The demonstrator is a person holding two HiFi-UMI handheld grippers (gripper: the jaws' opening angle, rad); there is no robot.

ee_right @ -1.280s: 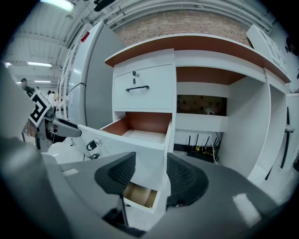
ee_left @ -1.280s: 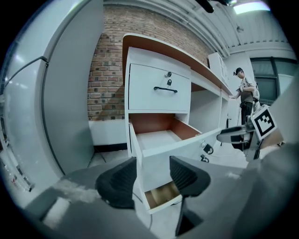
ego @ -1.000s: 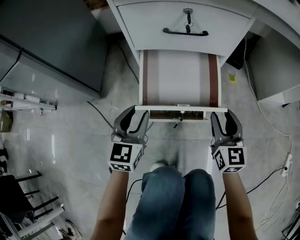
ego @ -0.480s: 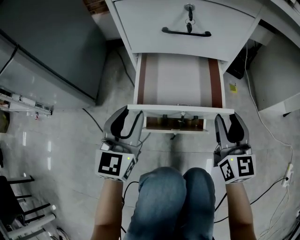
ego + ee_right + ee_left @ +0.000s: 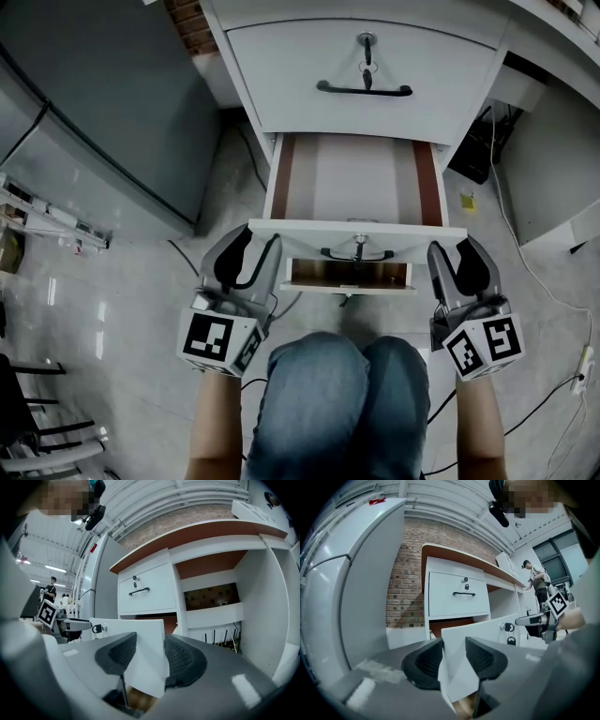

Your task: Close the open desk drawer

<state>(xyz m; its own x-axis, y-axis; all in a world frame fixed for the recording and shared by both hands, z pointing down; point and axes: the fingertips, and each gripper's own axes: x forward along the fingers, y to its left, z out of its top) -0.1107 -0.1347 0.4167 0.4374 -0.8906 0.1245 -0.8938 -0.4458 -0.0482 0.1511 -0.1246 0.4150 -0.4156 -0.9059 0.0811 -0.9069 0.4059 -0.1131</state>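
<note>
Knees: blue-jeaned legs [image 5: 342, 394] of the person, lowest in the head view, between the two forearms.
Marker cubes: the left cube [image 5: 220, 339] and the right cube [image 5: 483, 347] carry black-and-white square patterns, the only print that is clear.
Left gripper [image 5: 251, 246]: closed on the left end of the white front panel [image 5: 309, 246]; its own view shows the panel filling the gap between the ribbed black pads.
Right gripper [image 5: 457, 262]: its jaws have just eased a little wider, with the right end of the same panel between them and both pads against it.
Panel fittings: a curved black handle [image 5: 356, 254] at the middle, a key hanging just above it.
Open white desk drawer [image 5: 281, 178]: pulled well out of the desk toward the person, with brown strips along its sides. Its long axis runs from the person to the desk; the panel lies crosswise and faces the person.
Upper white drawer [image 5: 281, 75]: shut, directly above the open one, with a black bar handle [image 5: 364, 90] and a key in its lock.
Yellow tag [image 5: 466, 200]: on the floor right of the drawer, too small to read.
Grey metal cabinet [image 5: 94, 103]: left of the desk.
Red brick wall [image 5: 405, 588]: behind, between cabinet and desk.
</note>
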